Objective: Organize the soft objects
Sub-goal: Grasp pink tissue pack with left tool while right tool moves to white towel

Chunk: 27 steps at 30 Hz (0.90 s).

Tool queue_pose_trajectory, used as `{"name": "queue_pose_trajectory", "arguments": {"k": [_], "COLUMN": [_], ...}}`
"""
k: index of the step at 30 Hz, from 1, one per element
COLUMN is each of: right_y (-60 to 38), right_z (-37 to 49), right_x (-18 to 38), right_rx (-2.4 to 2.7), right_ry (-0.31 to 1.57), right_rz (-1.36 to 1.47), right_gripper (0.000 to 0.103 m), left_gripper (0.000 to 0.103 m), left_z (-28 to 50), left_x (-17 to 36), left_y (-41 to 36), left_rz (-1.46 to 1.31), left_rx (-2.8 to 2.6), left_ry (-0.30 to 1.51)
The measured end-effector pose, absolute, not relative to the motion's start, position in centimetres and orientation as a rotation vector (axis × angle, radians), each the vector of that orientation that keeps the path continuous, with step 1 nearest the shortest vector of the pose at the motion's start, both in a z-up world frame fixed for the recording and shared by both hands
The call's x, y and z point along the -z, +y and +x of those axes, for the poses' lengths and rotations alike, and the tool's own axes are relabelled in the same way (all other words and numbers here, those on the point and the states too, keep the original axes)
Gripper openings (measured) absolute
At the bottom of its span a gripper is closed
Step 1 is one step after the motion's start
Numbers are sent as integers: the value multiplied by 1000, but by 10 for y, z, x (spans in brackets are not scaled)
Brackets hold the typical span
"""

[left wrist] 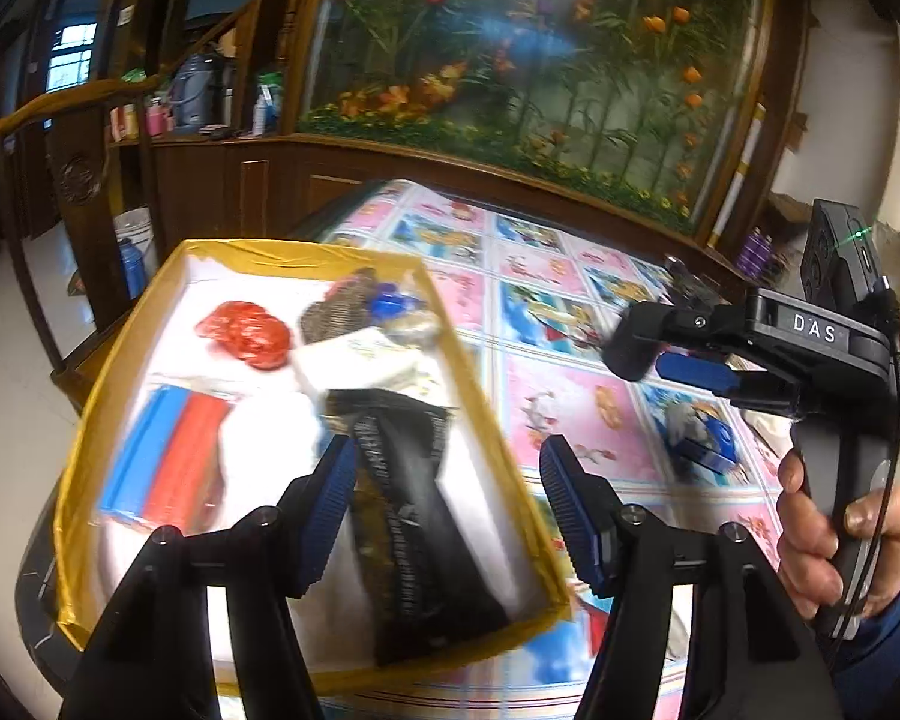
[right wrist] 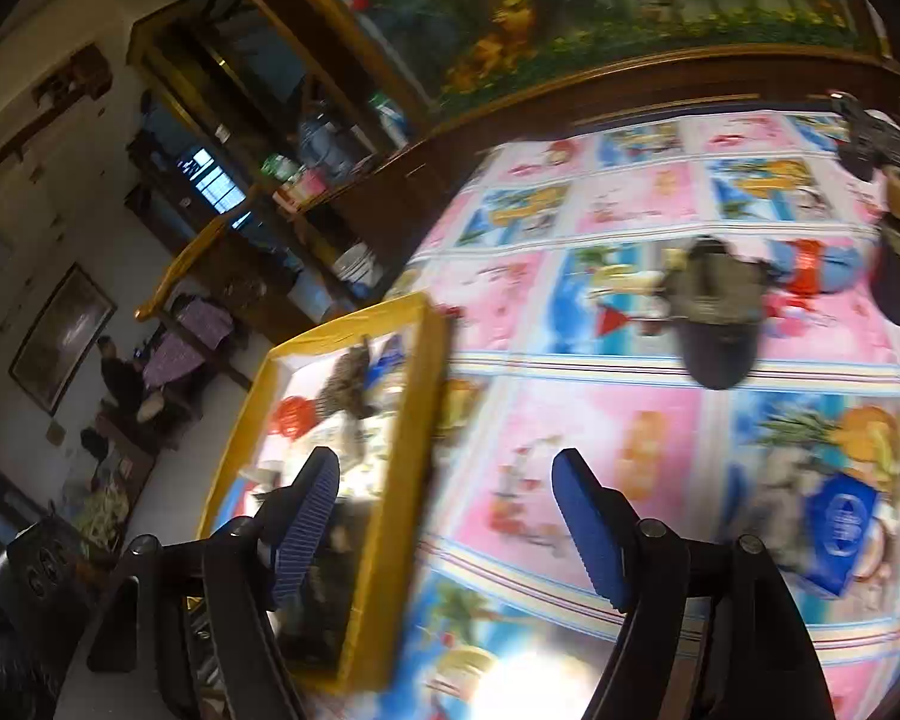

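Pink-and-blue cartoon cloth covers the desk [left wrist: 576,324], and on it sits a gold-rimmed box [left wrist: 120,360] holding soft things: a black packet [left wrist: 414,516], a red lump [left wrist: 246,336], a blue-and-red pack [left wrist: 162,456]. Above the box, the left gripper [left wrist: 444,504] stands half open, empty, the packet below it. Right of the box, the right gripper [right wrist: 450,528] gapes wide, holding nothing. Farther right lie a dark slipper [right wrist: 720,324] and a blue pouch [right wrist: 840,528].
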State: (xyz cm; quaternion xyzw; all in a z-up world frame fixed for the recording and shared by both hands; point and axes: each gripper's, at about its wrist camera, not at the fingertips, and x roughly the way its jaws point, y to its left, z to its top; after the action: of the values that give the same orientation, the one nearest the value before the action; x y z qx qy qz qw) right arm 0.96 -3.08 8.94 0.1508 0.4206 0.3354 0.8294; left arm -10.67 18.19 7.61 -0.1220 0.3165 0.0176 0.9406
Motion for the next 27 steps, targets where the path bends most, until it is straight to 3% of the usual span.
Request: {"name": "queue_pose_trajectory", "arguments": {"k": [6,12,16,19,20,22,27], "right_y": [-124,-193,-223,-243,-249,-259,-260], "right_z": [5,-3,-2,4,7,14,34], "right_x": [-78,-70,-77,-83,-83,-79,-63], "right_rx": [-600,-481,-369,-240,-201,-148,-71], "right_ry": [860,819,774,748,749,758,808], "right_rz": [415,445,386,324,306,282,224], "right_gripper": [80,82,82,81,81,81,81], "left_gripper": [81,85,92,92,92,78,60], "left_z": [-92,-92,-88,-82,-79,-70,-49], "left_x": [-62,-30,-18,-13,-12,-13,-14], "left_y": [105,23,-1,-4,-3,3,23], "left_rz": [-69,169,262,255,246,203,90], "left_rx": [205,361,353,336,321,306,219], "left_ry": [763,864,871,883,885,899,931]}}
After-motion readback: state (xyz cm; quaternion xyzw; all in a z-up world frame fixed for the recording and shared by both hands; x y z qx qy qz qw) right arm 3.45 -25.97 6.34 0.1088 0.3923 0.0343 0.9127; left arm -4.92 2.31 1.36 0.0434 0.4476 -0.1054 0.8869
